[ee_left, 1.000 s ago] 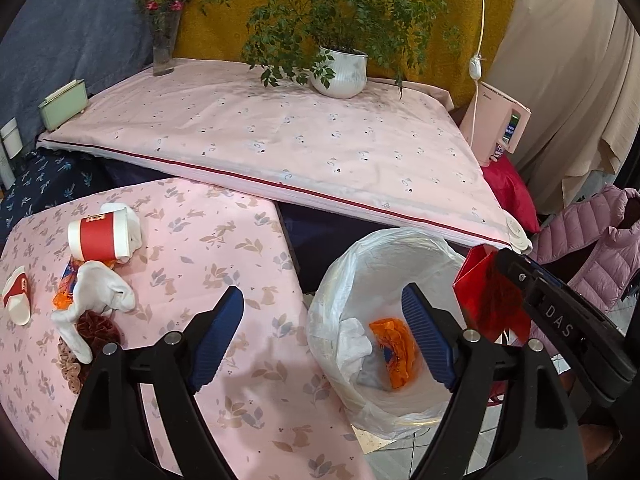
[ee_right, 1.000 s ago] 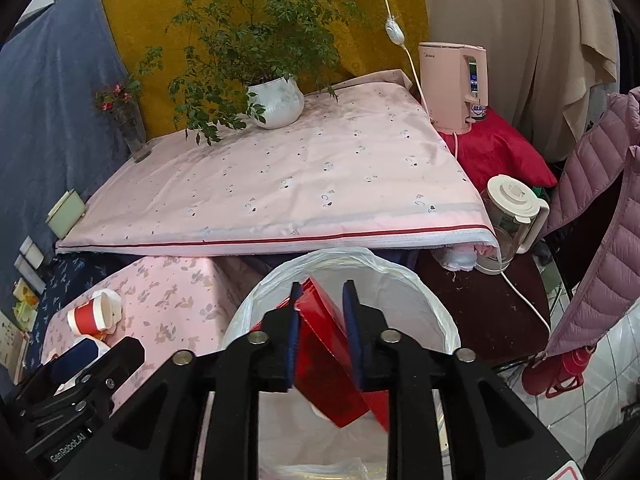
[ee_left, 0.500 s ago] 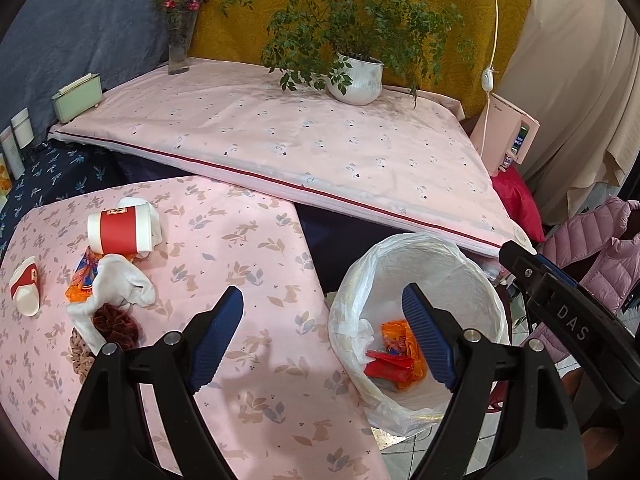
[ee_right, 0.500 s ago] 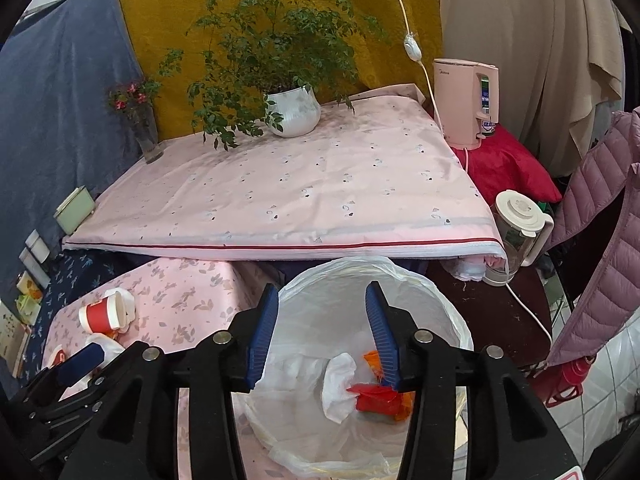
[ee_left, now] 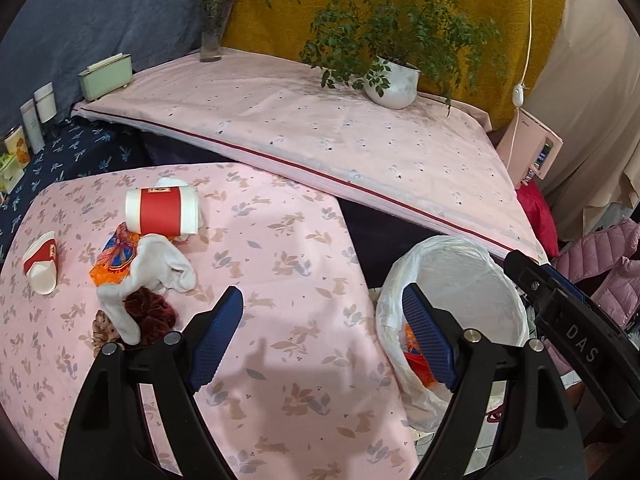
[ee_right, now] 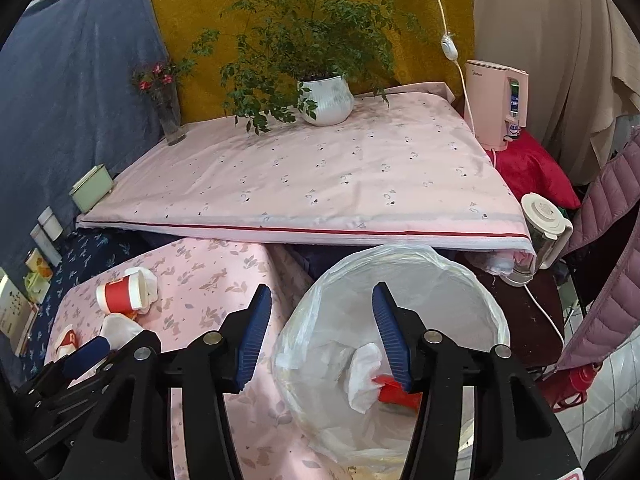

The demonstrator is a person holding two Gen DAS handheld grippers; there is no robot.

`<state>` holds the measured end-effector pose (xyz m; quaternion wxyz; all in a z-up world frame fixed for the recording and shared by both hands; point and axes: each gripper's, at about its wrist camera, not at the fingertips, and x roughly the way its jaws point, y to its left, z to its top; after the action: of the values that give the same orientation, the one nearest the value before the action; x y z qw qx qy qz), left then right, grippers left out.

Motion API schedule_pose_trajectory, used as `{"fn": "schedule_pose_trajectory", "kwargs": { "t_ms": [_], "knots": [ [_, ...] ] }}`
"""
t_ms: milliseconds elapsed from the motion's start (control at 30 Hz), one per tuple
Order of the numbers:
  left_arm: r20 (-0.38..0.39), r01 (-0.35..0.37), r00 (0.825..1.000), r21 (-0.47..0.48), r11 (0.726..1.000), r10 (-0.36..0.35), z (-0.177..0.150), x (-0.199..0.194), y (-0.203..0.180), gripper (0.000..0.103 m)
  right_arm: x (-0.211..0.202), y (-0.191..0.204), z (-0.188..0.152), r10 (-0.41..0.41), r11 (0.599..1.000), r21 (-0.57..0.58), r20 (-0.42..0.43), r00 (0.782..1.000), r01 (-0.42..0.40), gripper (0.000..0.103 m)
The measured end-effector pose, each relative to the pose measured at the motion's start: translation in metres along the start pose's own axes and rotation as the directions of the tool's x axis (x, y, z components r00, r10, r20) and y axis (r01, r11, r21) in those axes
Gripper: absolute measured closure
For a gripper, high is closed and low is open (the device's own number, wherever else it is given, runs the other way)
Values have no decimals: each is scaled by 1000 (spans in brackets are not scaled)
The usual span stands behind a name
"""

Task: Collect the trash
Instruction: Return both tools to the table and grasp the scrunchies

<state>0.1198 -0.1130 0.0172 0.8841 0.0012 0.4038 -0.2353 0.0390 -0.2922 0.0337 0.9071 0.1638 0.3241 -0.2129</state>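
Pink floral cloth (ee_left: 280, 264) covers the low table, beside which a bin lined with a white bag (ee_right: 472, 292) is placed, red and orange scraps (ee_right: 394, 392) lying inside. Both the left gripper (ee_left: 322, 332) and right gripper (ee_right: 320, 328) are held wide apart, empty. A red paper cup (ee_left: 160, 210), white sock (ee_left: 160, 268) and wrappers (ee_left: 114, 256) are left on the cloth.

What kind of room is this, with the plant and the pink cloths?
Probably a lived-in room at home, maybe a bedroom or living corner. A potted plant sits on a cloth-covered table, a water dispenser stands beside it, and a lined trash bin is on the floor.
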Motion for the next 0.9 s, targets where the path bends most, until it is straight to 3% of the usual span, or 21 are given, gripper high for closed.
{"fn": "schedule_pose_trajectory", "kwargs": {
  "t_ms": [600, 900],
  "knots": [
    [4, -141, 990, -145, 979, 143, -18, -19, 111, 16, 15, 94, -34, 114, 986, -109, -91, 989, -124, 51],
    [-59, -197, 980, -185, 963, 189, -48, -14, 168, 16, 31, 145, -67, 164, 968, -163, -177, 971, -193, 51]
  ]
}}
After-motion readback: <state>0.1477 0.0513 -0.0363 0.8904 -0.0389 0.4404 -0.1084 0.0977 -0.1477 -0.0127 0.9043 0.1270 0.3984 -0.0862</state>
